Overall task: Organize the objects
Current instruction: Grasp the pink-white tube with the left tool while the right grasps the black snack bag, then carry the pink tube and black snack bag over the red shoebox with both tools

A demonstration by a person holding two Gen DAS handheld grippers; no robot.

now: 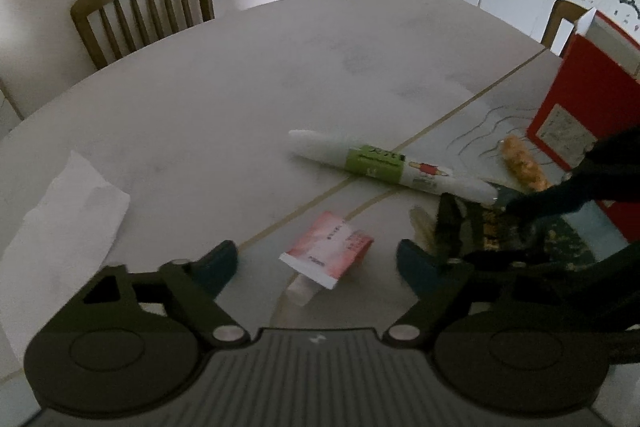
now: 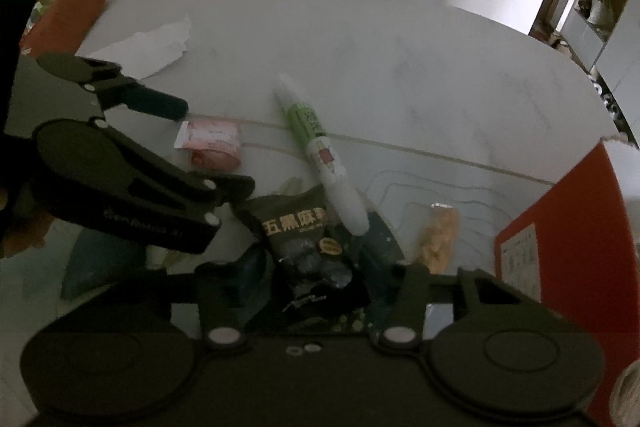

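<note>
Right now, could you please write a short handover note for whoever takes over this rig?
Left gripper: open, hovering over the pink packet, not touching it.
Right gripper: jaws around the black snack bag; whether they are pressing on it is unclear.
On the table: white-and-green tube lying across the bag's top, orange snack packet beside the red box, white tissue off to the left.
Done: nothing visibly sorted.
Left: all items.
</note>
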